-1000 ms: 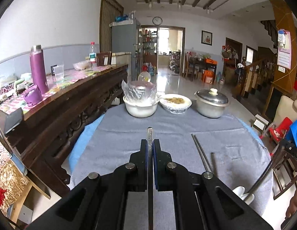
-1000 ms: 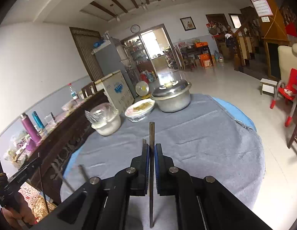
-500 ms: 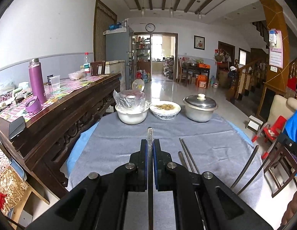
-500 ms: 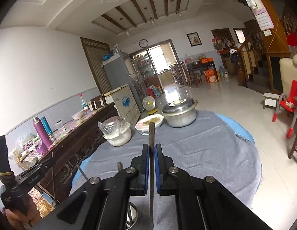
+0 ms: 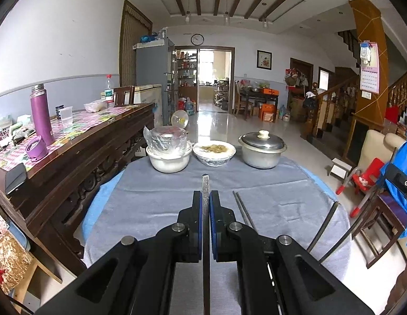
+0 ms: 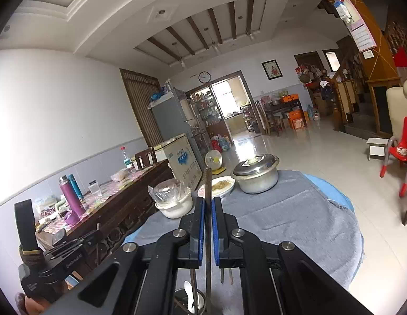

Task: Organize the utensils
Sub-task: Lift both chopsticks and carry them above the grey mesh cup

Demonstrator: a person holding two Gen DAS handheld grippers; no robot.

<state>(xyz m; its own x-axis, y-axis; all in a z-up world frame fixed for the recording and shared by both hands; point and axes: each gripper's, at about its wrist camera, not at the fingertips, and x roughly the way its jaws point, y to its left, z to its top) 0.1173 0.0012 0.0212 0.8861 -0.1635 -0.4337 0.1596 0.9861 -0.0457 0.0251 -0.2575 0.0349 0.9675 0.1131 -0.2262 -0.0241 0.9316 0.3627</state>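
In my left hand the left gripper has its blue pads pressed onto a thin flat metal utensil handle that juts out past the fingertips; which kind of utensil it is I cannot tell, as its working end is hidden under the gripper body. My right gripper is clamped the same way on a slim dark rod, most likely a chopstick, standing up between its pads with its lower end reaching down toward a metal utensil cup below the gripper, which has a white spoon and other sticks in it. Both grippers hang above a round table under a grey cloth. On the cloth just right of my left gripper lies a pair of dark chopsticks, and two more dark rods slant up near the table's right edge. At the far side sit a white bowl covered in plastic wrap, a wrapped dish of food and a lidded steel pot in a row. A purple thermos stands on the wooden sideboard at the left.
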